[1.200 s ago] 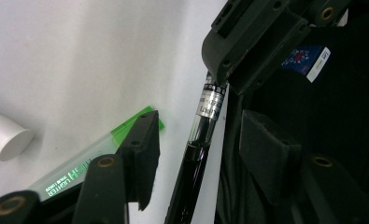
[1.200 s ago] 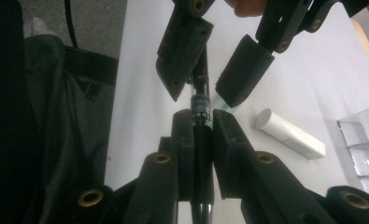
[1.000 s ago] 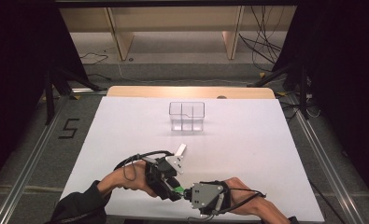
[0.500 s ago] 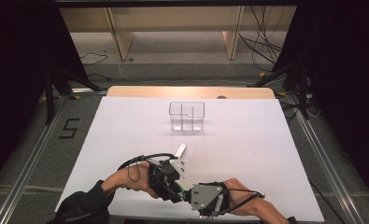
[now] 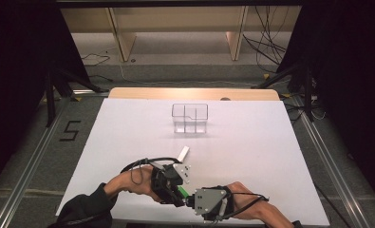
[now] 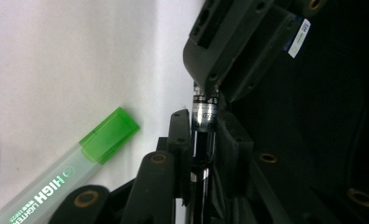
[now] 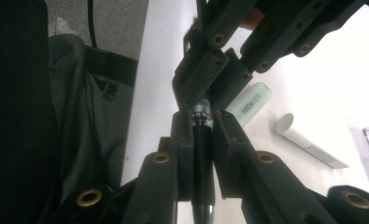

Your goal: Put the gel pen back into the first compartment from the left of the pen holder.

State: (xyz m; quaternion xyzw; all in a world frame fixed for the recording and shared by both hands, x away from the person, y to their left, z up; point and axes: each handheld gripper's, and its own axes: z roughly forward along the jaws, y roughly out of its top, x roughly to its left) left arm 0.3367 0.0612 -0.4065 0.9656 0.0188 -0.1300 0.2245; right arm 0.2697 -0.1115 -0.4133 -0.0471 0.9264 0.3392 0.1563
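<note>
Slim black pen (image 7: 202,140) with silver band: gripped by right tongs (image 7: 202,122); left tongs (image 6: 202,122) just closing, now clamped on its other end. Green highlighter (image 6: 79,163), white tube (image 5: 182,153) loose on white desk (image 5: 270,142); far clear compartment box (image 5: 190,118) unfilled.

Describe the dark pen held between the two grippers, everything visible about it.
The pen is slim, with a glossy black barrel and a silvery band bearing small dark print. It runs lengthwise between the right gripper, whose jaws are shut on the barrel, and the left gripper, whose jaws have just been closing around the banded end. It is held above the white table, near a green highlighter. Its tips are hidden.
</note>
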